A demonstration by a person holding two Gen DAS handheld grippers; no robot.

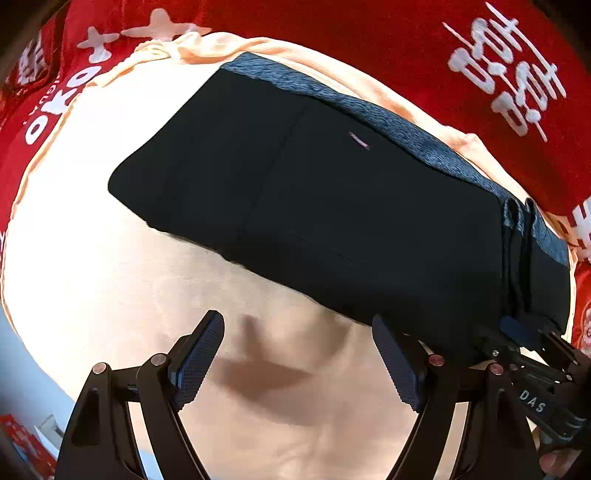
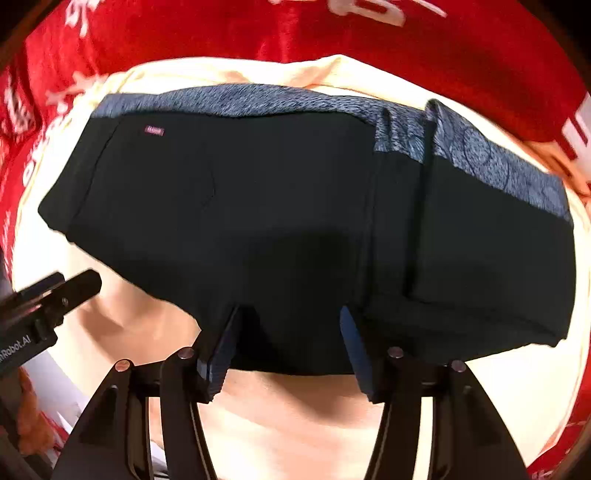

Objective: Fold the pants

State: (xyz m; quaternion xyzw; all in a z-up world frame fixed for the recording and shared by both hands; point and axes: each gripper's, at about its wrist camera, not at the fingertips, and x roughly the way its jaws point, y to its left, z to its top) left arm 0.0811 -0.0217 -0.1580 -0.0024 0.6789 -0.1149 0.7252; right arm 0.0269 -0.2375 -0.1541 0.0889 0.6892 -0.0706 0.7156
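A red cloth [image 1: 332, 18] with white printed characters covered the surface out to every edge of both views. On it lay 1 pale peach sheet [image 1: 92, 240], brightly lit and gently creased, its rim wrinkled along the far side.

1 pair of black pants [image 2: 258, 221] lay folded into a compact, roughly rectangular bundle on the peach sheet, toward the sheet's far edge. 1 blue-grey patterned waistband [image 2: 258, 99] ran along the bundle's far side, and a folded flap overlapped at the bundle's right end. 1 small pink label [image 2: 154, 131] sat near the far left corner of the bundle.

2 grippers were in view, both pointing down at the sheet. The left gripper [image 1: 299, 354] hung over bare sheet just off the near edge of the pants, its jaws spread wide with nothing between them; 1 dark shadow of it fell on the sheet below. The right gripper [image 2: 291, 350] stood at the near edge of the bundle, its jaws parted, the fingertips over the black fabric but not pinching it; whether they touched it could not be told. In the left wrist view the right gripper showed at the bundle's near right corner, with part of a hand [image 1: 557, 461] behind it.

At the lower left, past the sheet, lay some red and white objects, too blurred to identify.
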